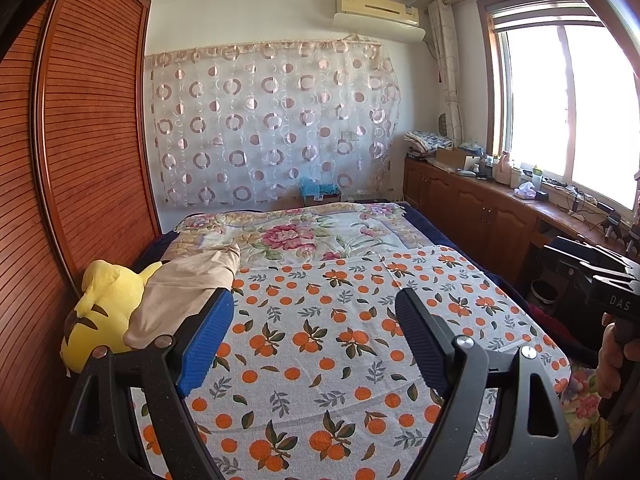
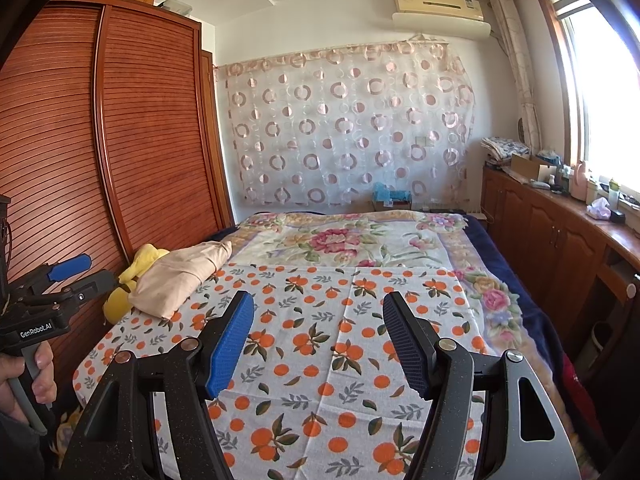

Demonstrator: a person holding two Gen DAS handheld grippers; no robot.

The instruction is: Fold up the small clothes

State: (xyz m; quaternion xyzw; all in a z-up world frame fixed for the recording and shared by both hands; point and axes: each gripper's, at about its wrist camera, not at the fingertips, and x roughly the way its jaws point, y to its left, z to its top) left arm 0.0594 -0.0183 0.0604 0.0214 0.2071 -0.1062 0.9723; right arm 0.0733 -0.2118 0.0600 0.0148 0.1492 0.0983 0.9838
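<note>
A crumpled beige garment (image 1: 188, 292) lies at the left edge of the bed, partly over a yellow plush toy (image 1: 100, 312); it also shows in the right wrist view (image 2: 176, 276). My left gripper (image 1: 316, 312) is open and empty, held above the orange-print cloth (image 1: 320, 340), just right of the garment. My right gripper (image 2: 318, 314) is open and empty above the same cloth (image 2: 320, 360), right of the garment. The left gripper also shows at the left edge of the right wrist view (image 2: 76, 274). The right gripper's body (image 1: 608, 284) shows at the right edge of the left wrist view.
A floral blanket (image 1: 304, 232) covers the far half of the bed. A slatted wooden wardrobe (image 1: 80, 140) stands close along the left. A wooden cabinet run (image 1: 480, 200) with clutter lines the right wall under the window. The plush toy (image 2: 132, 276) sits against the wardrobe.
</note>
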